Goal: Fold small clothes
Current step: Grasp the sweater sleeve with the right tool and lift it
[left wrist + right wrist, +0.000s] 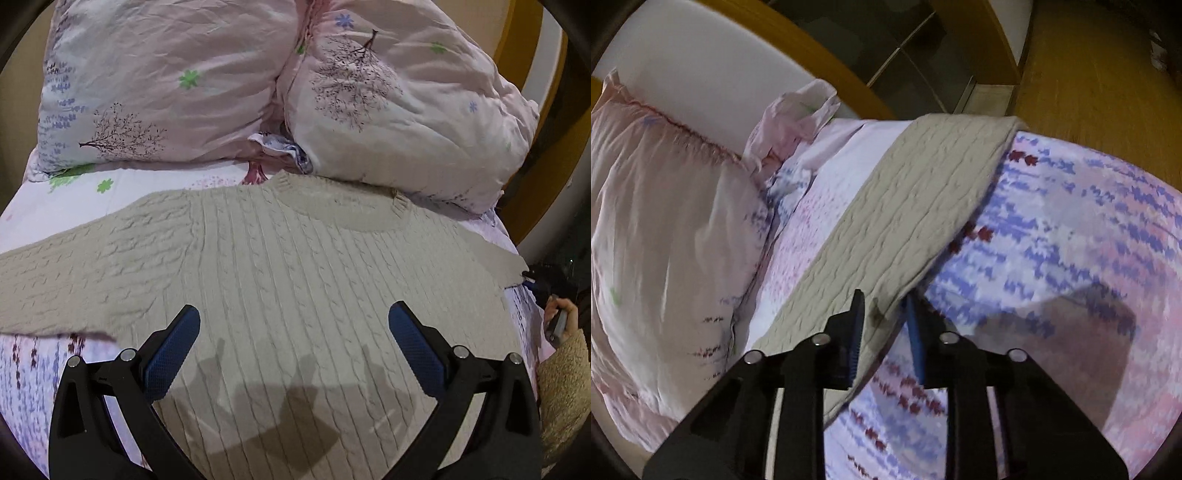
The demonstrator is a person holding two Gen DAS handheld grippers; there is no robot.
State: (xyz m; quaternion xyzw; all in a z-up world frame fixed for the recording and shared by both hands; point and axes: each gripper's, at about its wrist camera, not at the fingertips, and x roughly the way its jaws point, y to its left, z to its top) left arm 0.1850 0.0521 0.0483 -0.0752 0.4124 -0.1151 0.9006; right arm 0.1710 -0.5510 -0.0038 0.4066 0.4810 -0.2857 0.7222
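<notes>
A beige cable-knit sweater [288,266] lies flat on the bed, neck toward the pillows, its left sleeve [74,273] spread out to the left. My left gripper [293,317] is open and hovers above the sweater's body, holding nothing. In the right wrist view the sweater's right sleeve [908,206] runs toward the bed's far edge. My right gripper [884,306] has its jaws closed narrowly around that sleeve's edge. The right gripper [535,277] also shows at the right edge of the left wrist view, at the sleeve.
Two pink floral pillows [155,85] [399,103] lie behind the sweater's neck. The floral bedsheet [1071,240] covers the bed. A wooden headboard [798,48] and wooden floor [1089,74] lie beyond. The person's hand [561,317] is at the right.
</notes>
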